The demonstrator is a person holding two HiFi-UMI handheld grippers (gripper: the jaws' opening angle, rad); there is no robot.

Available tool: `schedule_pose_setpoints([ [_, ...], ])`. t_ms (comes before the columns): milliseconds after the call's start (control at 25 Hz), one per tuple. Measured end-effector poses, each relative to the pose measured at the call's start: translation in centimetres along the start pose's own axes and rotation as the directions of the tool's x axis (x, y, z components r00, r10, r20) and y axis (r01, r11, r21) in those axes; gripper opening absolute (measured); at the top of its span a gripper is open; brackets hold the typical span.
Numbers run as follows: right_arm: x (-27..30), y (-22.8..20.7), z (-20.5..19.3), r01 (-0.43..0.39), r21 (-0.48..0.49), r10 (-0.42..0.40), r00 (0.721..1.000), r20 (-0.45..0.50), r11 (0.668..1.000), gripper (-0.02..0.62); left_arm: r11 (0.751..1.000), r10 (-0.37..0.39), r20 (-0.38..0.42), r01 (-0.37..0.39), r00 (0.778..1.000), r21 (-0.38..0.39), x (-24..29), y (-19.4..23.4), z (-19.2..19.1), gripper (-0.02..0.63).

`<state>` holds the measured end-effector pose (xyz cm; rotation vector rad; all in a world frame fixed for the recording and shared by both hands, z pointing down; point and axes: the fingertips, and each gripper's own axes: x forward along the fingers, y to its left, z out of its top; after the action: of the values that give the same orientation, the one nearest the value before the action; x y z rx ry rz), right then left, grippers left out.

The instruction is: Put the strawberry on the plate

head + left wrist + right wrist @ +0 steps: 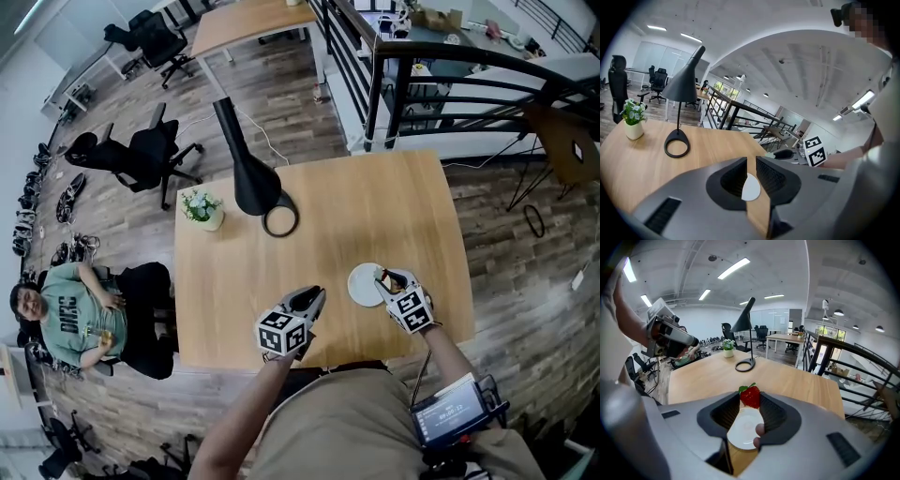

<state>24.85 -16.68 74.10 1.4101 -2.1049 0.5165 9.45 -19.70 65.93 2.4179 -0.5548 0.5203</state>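
Observation:
A red strawberry (750, 396) with a green leaf is pinched between the tips of my right gripper (750, 399), which is shut on it. Below the jaws a small white plate (744, 428) lies on the wooden table (708, 376), and the berry hangs over its far rim. The head view shows the right gripper (387, 278) at the right edge of the plate (362, 286), strawberry (383, 277) at its tips. My left gripper (314, 302) hovers left of the plate, its jaws a narrow gap apart with nothing between them; the plate (751, 188) shows through that gap.
A black desk lamp (255, 178) with a ring base and a small potted plant (202, 208) stand at the table's far left. A person (70, 319) sits left of the table among office chairs (141, 155). A black railing (441, 66) runs behind the table.

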Motion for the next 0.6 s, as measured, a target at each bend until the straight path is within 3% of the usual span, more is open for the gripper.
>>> schedule_pose_setpoints([
  [280, 4.5, 0.2, -4.9, -0.040, 0.002, 0.040, 0.993, -0.115, 0.999, 0.138, 1.000, -0.001, -0.038, 0.001, 0.999, 0.003, 1.1, 0.1, -0.9, 0.044],
  [600, 7.1, 0.9, -9.7, -0.066, 0.028, 0.071, 0.957, -0.282, 0.997, 0.139, 1.000, 0.003, -0.057, -0.004, 0.998, -0.010, 1.4, -0.1, -2.1, 0.044],
])
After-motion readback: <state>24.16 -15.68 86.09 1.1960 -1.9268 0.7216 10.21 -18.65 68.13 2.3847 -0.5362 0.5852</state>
